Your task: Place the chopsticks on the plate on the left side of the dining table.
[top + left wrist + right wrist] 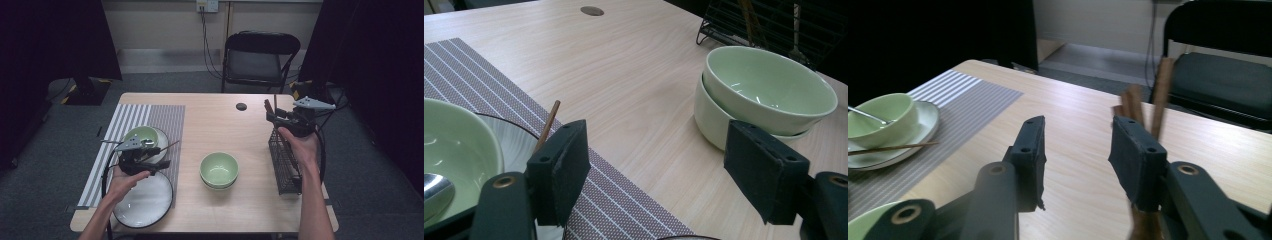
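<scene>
Chopsticks [1148, 102] just past right hand-held gripper [1075, 150], jaws apart, not gripping.

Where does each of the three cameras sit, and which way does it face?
High view: above the person's side, looking down at the table; both forearms and tools show.
Left gripper view: rides the left tool, facing the stacked green bowls.
Right gripper view: rides the right tool, facing the chair.
Both gripper views share the striped placemat.

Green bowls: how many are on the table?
3. One bowl sits on a plate on the striped mat; two stacked bowls stand mid-table. More could hide inside the stack.
</scene>
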Demonstrator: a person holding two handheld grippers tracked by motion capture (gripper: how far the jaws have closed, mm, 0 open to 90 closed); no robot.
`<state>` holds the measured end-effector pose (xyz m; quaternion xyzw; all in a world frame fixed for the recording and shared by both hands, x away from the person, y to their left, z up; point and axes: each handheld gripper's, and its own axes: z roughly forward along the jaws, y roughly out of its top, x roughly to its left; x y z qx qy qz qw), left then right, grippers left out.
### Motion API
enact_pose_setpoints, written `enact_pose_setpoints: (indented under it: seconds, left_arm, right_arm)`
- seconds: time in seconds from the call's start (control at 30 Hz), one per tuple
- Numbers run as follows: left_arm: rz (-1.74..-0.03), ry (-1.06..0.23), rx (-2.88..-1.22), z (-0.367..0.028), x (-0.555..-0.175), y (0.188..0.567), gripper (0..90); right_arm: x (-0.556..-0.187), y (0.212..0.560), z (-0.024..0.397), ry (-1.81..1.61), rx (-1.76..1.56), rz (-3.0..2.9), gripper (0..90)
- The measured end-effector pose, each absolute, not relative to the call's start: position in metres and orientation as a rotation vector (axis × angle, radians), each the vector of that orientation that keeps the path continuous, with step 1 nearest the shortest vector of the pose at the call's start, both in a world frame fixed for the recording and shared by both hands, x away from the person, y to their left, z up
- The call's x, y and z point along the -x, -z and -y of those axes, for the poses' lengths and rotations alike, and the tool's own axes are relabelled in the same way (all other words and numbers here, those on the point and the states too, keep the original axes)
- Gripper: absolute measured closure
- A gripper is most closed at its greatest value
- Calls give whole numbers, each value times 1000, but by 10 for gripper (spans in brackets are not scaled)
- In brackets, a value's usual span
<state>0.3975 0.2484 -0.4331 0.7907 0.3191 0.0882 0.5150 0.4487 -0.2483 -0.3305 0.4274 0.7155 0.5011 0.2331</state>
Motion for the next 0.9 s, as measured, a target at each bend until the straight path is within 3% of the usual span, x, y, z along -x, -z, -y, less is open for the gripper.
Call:
enact_pose_setpoints:
  seconds: [0.5,0.9]
  left_arm:
    - [-767,-203,-1894,-248,-399,434,278]
    - [-764,-207,-1900,-246,-398,435,290]
  right_arm:
    - [-462,337,268,-1334,-1260,-1938,581]
    - [-475,344,269,-1284,-1295,-1948,651]
